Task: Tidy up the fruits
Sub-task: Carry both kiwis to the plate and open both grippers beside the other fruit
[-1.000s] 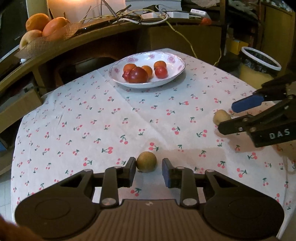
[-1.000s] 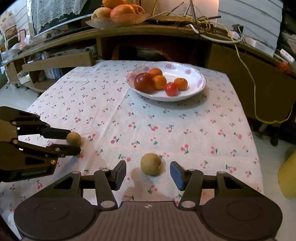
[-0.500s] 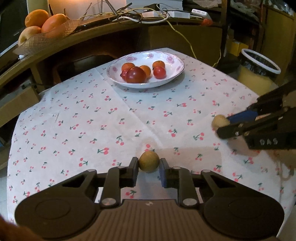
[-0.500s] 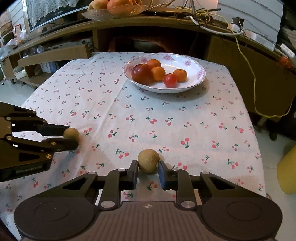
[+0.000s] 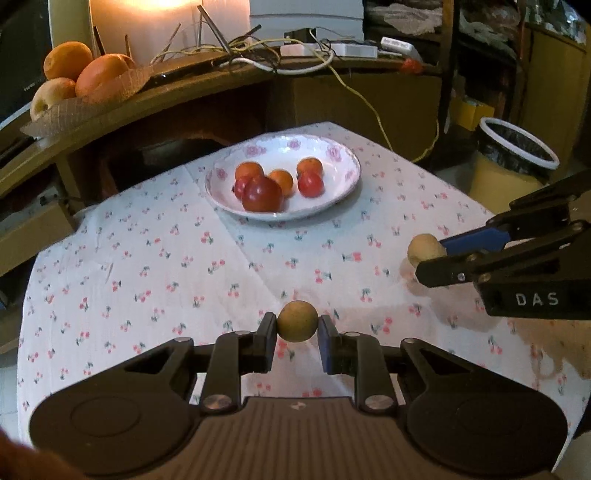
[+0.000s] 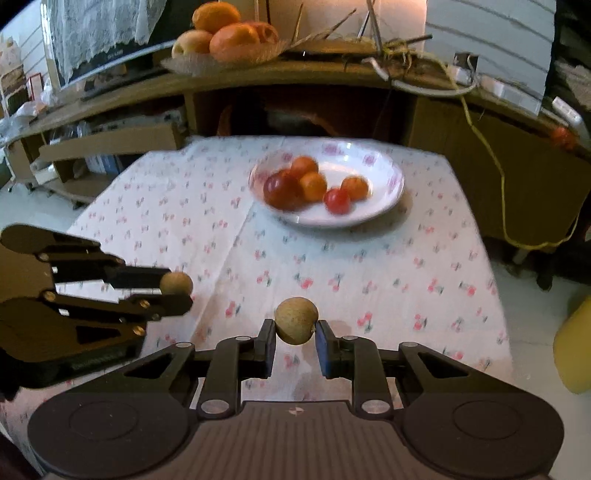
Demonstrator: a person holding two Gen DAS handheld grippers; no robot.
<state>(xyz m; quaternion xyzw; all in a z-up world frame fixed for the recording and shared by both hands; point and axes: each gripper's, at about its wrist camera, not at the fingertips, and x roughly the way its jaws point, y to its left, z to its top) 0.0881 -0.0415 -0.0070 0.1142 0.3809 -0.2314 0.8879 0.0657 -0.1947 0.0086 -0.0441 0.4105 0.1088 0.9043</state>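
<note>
My left gripper (image 5: 297, 334) is shut on a small round brown fruit (image 5: 297, 320) and holds it above the cherry-print tablecloth (image 5: 166, 258). My right gripper (image 6: 295, 334) is shut on a second brown fruit (image 6: 296, 319), also lifted. Each gripper shows in the other's view: the right gripper (image 5: 430, 256) with its brown fruit (image 5: 424, 248) at the right, the left gripper (image 6: 177, 290) with its brown fruit (image 6: 176, 282) at the left. A white flowered plate (image 5: 340, 162) (image 6: 388, 173) at the table's far side holds several red and orange fruits (image 5: 262, 192).
A wooden shelf behind the table carries a tray of oranges (image 5: 85, 74) (image 6: 225, 33) and tangled cables (image 5: 280, 55). A yellow bin with a dark liner (image 5: 513, 155) stands right of the table. A yellow cord (image 6: 495, 162) hangs at the right.
Both grippers closed on their brown fruits and lifted them off the tablecloth. Both views have shifted toward the plate.
</note>
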